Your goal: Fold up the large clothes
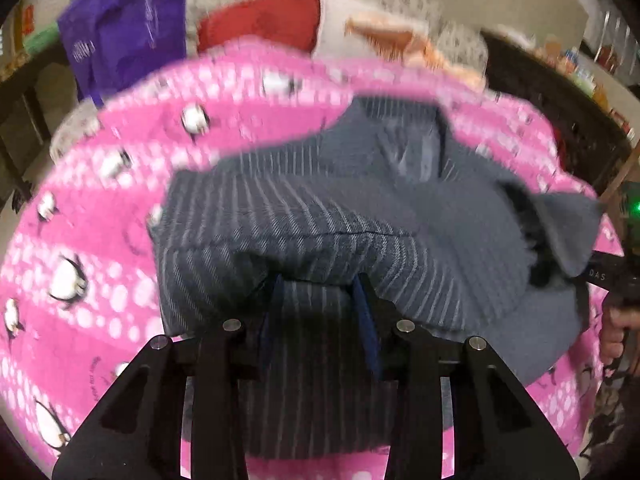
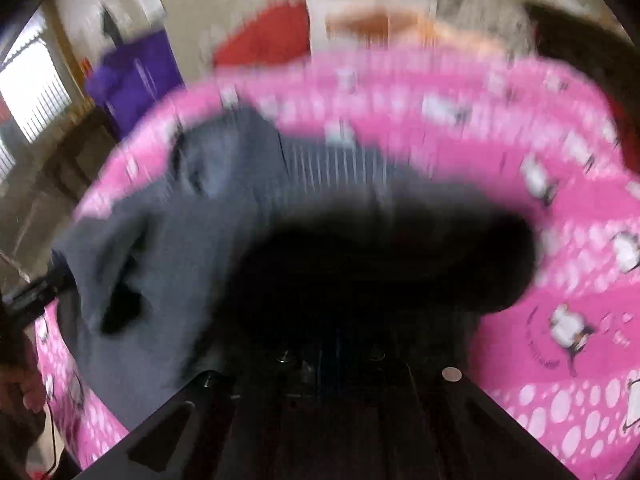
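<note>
Pink penguin blanket covers our work surface, with the grey striped garment bunched on it. Our left gripper pinches a fold of that garment. Our right gripper is buried in dark, blurred cloth; we cannot tell its opening.

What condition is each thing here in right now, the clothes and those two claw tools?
Grey striped garment: bunched, partly folded over, lying on the pink blanket.
Pink penguin blanket: spread flat beneath it.
Left gripper: fingers apart, fabric between them.
Right gripper: buried in dark fabric, state unclear.
</note>
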`<state>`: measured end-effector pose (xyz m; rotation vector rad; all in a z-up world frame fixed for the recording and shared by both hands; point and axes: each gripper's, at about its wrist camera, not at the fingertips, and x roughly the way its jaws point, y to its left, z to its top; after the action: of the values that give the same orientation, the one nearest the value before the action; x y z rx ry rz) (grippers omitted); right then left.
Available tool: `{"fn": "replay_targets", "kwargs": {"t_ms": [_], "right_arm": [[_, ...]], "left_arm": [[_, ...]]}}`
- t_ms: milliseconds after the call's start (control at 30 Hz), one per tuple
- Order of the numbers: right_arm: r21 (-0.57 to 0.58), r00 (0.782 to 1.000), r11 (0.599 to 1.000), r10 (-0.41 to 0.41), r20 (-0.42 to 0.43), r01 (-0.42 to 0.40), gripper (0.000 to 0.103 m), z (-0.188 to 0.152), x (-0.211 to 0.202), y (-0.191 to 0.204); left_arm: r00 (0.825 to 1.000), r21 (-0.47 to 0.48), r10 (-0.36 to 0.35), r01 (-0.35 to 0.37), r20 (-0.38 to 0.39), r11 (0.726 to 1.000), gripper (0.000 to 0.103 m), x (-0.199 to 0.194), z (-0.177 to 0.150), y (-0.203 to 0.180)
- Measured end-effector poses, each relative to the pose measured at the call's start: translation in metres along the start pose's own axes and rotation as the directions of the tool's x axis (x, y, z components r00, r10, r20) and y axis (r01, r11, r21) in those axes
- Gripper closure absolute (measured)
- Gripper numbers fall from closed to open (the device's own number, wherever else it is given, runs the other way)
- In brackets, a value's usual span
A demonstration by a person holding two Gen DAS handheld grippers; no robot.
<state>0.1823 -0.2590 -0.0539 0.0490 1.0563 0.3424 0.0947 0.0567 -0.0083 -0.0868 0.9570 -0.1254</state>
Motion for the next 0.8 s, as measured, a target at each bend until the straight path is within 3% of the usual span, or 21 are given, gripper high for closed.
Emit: {"fn": "replay_targets", "kwargs": {"t_ms": [67,167,300,400,467,667,800], "right_arm": [[-0.022,1.000,1.000,-0.009,-0.025,0.009,0.098,0.000,0.008,0.002],[-0.013,1.000,1.000,0.018,0.012,-0.018,0.099,0.015,0.010,0.000],[0.054,0.995,0.995,0.080,0.056,-0.083,0.099,0.051,0.018,-0.012],[0.088,0.991,0.990,0.102,0.082,-0.109,0.099,0.084,0.025,-0.019],[0.087,0.991,0.993,0.072,0.110,-0.082,0.099,0.098,0.022,-0.019],[0.090,0.981,0.995,0.030,0.191,-0.048,0.099,0.100,-0.002,-0.026],[0.138,0.966,0.990,-0.024,0.257,-0.012,0.098,0.097,-0.020,-0.038]], "left_arm": [[0.998,0.015,-0.002,0.003,-0.070,1.000,0.068,0.017,-0.006,-0.001],[0.998,0.033,0.025,-0.023,-0.060,0.999,0.068,0.026,0.007,-0.002],[0.999,-0.058,0.026,-0.028,-0.021,0.998,0.068,0.039,0.068,0.016],[0.993,-0.087,0.112,-0.110,0.025,0.990,0.068,0.052,0.110,0.033],[0.990,-0.119,0.134,-0.130,0.031,0.984,0.068,0.052,0.125,0.043],[0.983,-0.141,0.148,-0.132,0.110,0.981,0.068,0.041,0.122,0.050],[0.985,-0.137,0.099,-0.079,0.142,0.987,0.068,0.051,0.106,0.038]]}}
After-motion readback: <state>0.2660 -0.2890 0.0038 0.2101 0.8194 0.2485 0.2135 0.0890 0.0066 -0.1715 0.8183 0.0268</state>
